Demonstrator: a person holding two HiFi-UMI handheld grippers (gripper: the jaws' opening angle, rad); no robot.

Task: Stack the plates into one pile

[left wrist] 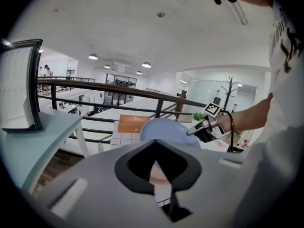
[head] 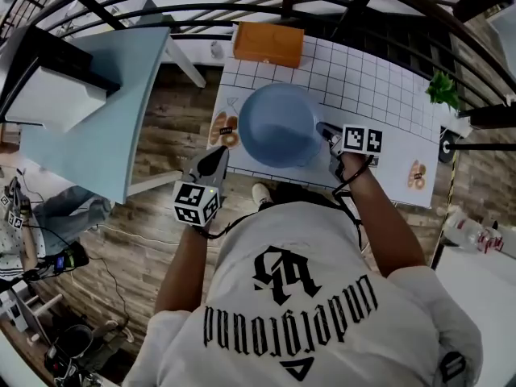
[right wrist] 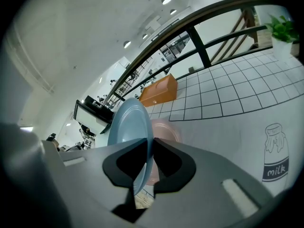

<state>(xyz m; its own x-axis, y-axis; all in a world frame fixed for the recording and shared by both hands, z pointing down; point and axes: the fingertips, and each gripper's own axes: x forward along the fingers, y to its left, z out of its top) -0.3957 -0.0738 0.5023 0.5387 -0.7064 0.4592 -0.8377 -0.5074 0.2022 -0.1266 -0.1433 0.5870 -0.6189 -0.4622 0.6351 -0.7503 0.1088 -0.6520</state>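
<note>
A blue plate [head: 278, 126] hangs tilted over the white grid-cloth table [head: 379, 87], and my right gripper [head: 322, 127] is shut on its near right rim. In the right gripper view the blue plate [right wrist: 128, 127] stands edge-on between the jaws of my right gripper [right wrist: 146, 141]. A pink plate [right wrist: 166, 129] lies flat on the cloth just behind it. The head view hides the pink plate under the blue one. My left gripper [head: 219, 153] hovers at the table's front left edge, shut, with nothing in it. From my left gripper [left wrist: 154, 144] the blue plate [left wrist: 166, 129] shows ahead.
An orange box [head: 268, 43] sits at the table's far left corner and a small green plant [head: 442, 87] at the far right. A black railing runs behind the table. A light blue table [head: 105, 111] stands to the left over the wood floor.
</note>
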